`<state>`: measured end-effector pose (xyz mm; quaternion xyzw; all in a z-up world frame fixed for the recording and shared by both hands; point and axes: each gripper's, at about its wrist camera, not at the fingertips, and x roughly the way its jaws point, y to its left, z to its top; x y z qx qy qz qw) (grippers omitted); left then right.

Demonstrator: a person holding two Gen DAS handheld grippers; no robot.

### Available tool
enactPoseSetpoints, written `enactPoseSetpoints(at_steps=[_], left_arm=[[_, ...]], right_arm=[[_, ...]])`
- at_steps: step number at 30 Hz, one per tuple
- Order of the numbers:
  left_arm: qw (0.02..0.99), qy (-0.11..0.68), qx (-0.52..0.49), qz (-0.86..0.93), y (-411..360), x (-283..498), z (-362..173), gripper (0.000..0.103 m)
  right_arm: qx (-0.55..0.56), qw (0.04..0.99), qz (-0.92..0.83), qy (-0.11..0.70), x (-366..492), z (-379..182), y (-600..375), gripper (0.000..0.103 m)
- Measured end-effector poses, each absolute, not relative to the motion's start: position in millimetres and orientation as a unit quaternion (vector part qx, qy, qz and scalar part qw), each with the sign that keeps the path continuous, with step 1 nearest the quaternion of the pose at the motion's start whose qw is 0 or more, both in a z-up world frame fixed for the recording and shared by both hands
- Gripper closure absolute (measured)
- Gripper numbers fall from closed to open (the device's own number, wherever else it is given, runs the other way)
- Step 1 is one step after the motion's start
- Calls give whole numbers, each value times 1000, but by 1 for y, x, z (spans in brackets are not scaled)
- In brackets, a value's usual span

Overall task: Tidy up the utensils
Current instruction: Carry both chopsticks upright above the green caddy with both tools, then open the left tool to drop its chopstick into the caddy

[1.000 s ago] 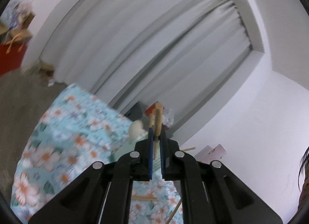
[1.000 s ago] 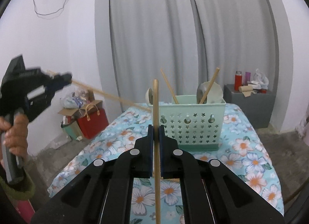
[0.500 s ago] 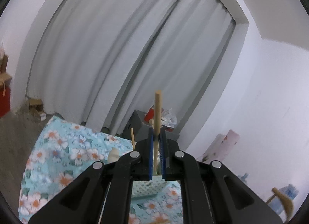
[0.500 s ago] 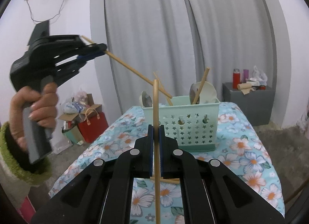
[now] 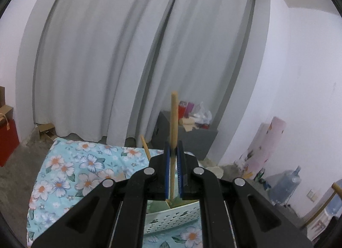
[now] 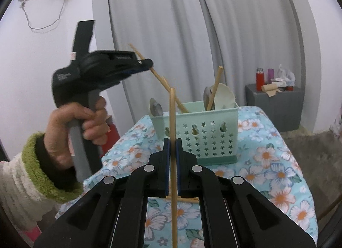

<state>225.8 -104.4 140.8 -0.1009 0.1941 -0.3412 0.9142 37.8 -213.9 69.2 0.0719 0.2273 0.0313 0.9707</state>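
A: Tool state first. Left gripper (image 6: 147, 64): jaws closed down onto a thin wooden chopstick (image 6: 159, 79), pinched near its upper end. The stick slants downward, and its lower tip is inside the mint-green utensil caddy (image 6: 213, 139), at the left compartment.

B: And the right gripper (image 6: 173, 151)?

A: Also clamped nearly shut, on a second chopstick (image 6: 172, 119). This one stands upright between the blue pads (image 6: 167, 162), with stick showing both above and below the grip. It hangs over the floral tablecloth (image 6: 277, 175), short of the caddy.

B: Handling notes?

A: Judgement only: light, stiff, slender and round, so prone to pivoting in a two-pad pinch. A grip nearer mid-length should swing less than one near the end. Not fragile; a short drop into the caddy should do no harm.

B: What else sits in the caddy?

A: A metal spoon (image 6: 156, 109) on the left, a wooden handle (image 6: 214, 87) and a pale ladle-like bowl (image 6: 224, 96) on the right. Another stick (image 6: 188, 200) lies flat on the cloth below the right jaws.

B: Stage?

A: Left stick is partly in but not released.
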Motion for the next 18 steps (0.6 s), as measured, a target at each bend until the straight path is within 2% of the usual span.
enactPoseSetpoints(at_steps=[8,10,12,18], left_arm=[[903,230,-91,-351,-119,238,121,97],[902,231,-94,-352,-118,238,121,90],[904,224,-95,-352,-116,236,122,73],[905,213,-100,-355,-111,228,130,59]], right_arm=[[83,968,32,233,42,67,-218,99],[84,968,32,233,42,68,-219,99],[86,968,33,233,43,67,-220,99],[91,968,32,233,43,67,-222,99]])
